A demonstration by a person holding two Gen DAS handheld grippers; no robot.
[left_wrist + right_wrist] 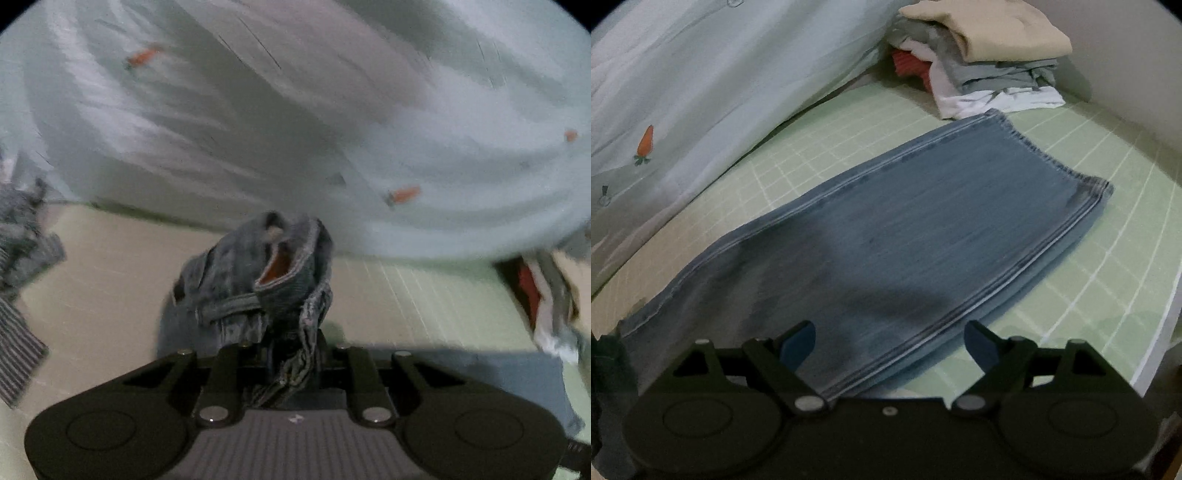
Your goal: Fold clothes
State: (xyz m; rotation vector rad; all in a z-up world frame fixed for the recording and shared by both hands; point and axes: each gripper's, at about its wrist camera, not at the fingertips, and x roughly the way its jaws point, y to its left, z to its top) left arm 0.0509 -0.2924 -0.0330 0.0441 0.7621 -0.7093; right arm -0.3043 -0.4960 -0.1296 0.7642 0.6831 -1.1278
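One large pale quilt (701,92) with carrot prints borders the green gridded mat (1089,192); on the mat the jeans (905,240) lie with legs laid flat, near a stack of folded clothes (979,62); denim looks heavy and fairly stiff, likely to hold a crease, best gripped at seams or hem; the left gripper (291,350) pinches the bunched waistband (266,280), jaws pressed together; the right gripper (890,345) hovers, jaws spread.
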